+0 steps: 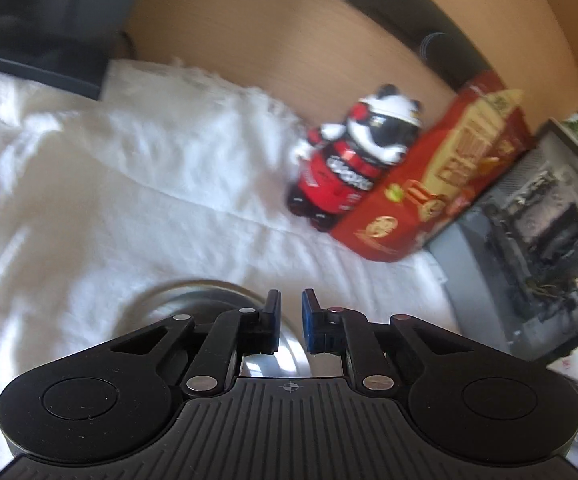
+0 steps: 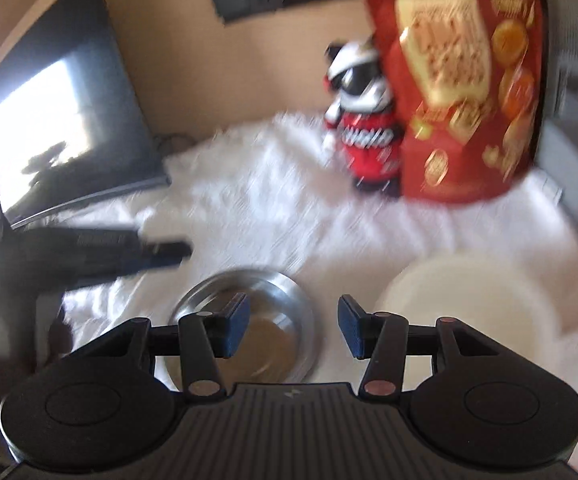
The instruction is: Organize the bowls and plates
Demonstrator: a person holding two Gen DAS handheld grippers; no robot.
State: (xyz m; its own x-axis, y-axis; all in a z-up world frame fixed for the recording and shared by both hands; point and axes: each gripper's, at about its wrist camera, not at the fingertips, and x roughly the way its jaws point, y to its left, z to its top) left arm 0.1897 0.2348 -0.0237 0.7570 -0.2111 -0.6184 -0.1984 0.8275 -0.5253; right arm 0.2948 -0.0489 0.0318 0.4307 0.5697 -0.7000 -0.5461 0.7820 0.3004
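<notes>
A shiny steel bowl rests on the white cloth, partly hidden under my left gripper. That gripper's blue pads stand close together with only a narrow slit and nothing in it. In the right wrist view the steel bowl lies just below and left of my right gripper, which is open and empty above it. A white plate lies to the bowl's right. The dark blurred shape at the left is the left gripper, raised above the cloth.
A panda figure in red and a red snack bag stand at the back by the wall. A grey computer case borders the right side, and a dark monitor leans at the left. White cloth covers the surface.
</notes>
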